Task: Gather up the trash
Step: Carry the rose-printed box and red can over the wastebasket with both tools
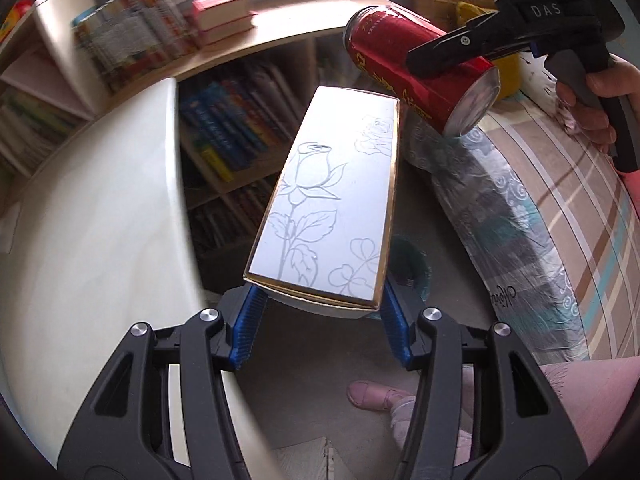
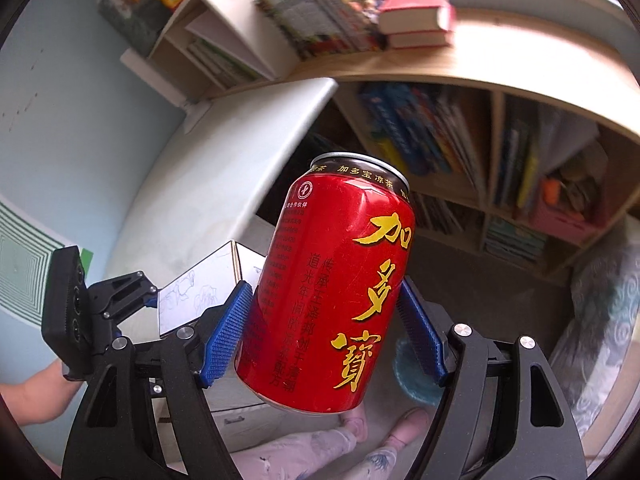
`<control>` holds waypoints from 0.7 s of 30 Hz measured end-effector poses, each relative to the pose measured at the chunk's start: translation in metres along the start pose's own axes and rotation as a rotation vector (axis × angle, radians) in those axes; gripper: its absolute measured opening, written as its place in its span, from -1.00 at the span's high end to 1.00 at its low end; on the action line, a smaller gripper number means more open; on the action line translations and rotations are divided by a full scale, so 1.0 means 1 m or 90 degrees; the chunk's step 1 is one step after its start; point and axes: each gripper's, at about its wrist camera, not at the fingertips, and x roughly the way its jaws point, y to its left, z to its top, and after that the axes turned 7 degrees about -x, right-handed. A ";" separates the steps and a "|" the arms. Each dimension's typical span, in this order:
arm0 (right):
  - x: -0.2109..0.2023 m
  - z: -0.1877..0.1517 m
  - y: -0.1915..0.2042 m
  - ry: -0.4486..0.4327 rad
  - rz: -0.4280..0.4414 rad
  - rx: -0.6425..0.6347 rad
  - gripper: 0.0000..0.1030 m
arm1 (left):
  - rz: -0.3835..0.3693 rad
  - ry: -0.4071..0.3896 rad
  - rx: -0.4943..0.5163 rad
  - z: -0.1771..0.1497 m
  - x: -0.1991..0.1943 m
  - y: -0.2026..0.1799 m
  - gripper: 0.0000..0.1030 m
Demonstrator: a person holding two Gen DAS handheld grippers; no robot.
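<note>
Trash is picked up but not dropped yet: left gripper (image 1: 320, 320) squeezes the rose box (image 1: 328, 208), right gripper (image 2: 324, 324) squeezes the red can (image 2: 332, 280), both above the blue bin (image 2: 412, 372).

The right gripper (image 2: 324, 320) holds a red can (image 2: 332, 280) upright between its blue pads (image 2: 224, 336). To the left, the left gripper (image 2: 156, 300) carries a white box (image 2: 200, 288) with drawn flowers. Behind stands a bookshelf (image 2: 460, 152), and below lies a blue bin (image 2: 412, 372).
</note>
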 end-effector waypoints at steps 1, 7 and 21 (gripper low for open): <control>-0.003 -0.006 -0.009 0.001 -0.001 0.007 -0.43 | -0.005 0.009 0.009 0.003 0.009 -0.014 0.02; -0.012 -0.056 -0.068 0.016 -0.009 0.066 -0.43 | -0.033 0.053 0.024 0.013 0.060 -0.064 0.02; 0.043 -0.157 -0.145 0.074 0.010 0.198 -0.43 | -0.065 0.178 0.040 -0.006 0.167 -0.103 0.03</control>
